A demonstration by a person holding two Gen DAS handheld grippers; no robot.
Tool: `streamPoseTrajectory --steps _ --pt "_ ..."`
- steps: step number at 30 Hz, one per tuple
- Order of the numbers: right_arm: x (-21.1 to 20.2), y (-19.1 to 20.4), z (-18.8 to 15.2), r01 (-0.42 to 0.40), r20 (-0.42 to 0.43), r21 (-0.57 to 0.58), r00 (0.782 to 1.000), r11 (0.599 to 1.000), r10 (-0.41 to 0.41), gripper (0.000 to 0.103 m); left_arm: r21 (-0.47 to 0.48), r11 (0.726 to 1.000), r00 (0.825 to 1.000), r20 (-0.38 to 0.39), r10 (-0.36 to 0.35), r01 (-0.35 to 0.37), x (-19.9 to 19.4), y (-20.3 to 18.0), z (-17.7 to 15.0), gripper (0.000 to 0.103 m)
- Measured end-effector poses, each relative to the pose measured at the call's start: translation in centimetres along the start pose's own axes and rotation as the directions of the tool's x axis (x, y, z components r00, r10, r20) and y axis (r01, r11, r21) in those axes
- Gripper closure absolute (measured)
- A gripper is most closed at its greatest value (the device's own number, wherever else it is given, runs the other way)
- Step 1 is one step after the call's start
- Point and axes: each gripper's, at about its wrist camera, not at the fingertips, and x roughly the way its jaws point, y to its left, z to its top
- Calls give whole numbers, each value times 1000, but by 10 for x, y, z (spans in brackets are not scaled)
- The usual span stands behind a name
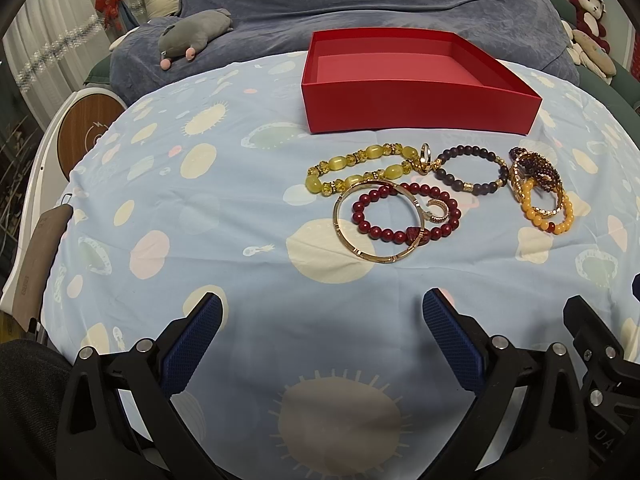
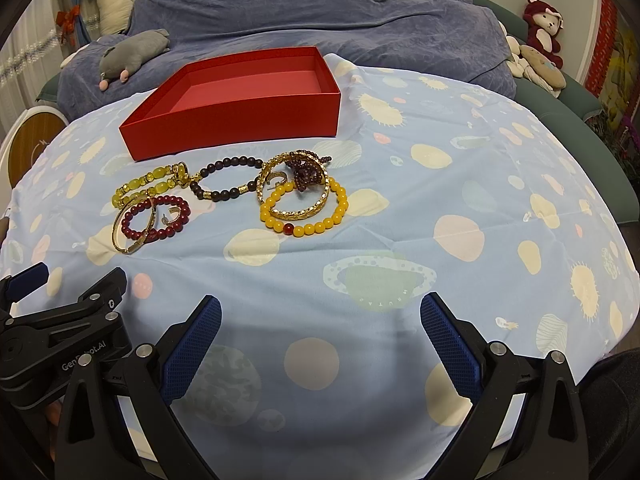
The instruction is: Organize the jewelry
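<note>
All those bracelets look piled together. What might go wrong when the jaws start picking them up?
The gold bangle overlaps the dark red bead bracelet, so lifting one may drag the other. A small gold earring lies on those beads and could get flicked off. The red box is light-looking and may slide if bumped.

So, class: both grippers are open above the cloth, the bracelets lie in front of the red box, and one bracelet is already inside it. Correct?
Not quite. The red box is empty in both wrist views; every bracelet, including the yellow bead bracelet, lies on the cloth. The rest stands.
</note>
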Motion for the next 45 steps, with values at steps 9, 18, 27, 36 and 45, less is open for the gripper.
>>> streamPoseTrajectory --steps 9,18,27,36,45 --pt "2 -2 1 2 -11 3 1000 1000 -2 7 1 1000 1000 -1 2 -2 0 -2 0 7" --pt "7 -9 18 -10 -43 15 999 1000 11 7 -20 1000 1000 -9 -17 17 1 9 20 7" --pt "23 -18 54 3 -30 11 1000 1000 -3 7 -16 1000 999 -24 -25 24 27 22 50 7" --pt "36 -27 62 3 -50 42 999 999 -1 7 0 994 992 -61 -107 107 42 14 46 34" --pt "38 -28 62 -10 -58 45 998 999 13 7 6 979 977 -56 -204 204 34 10 41 88"
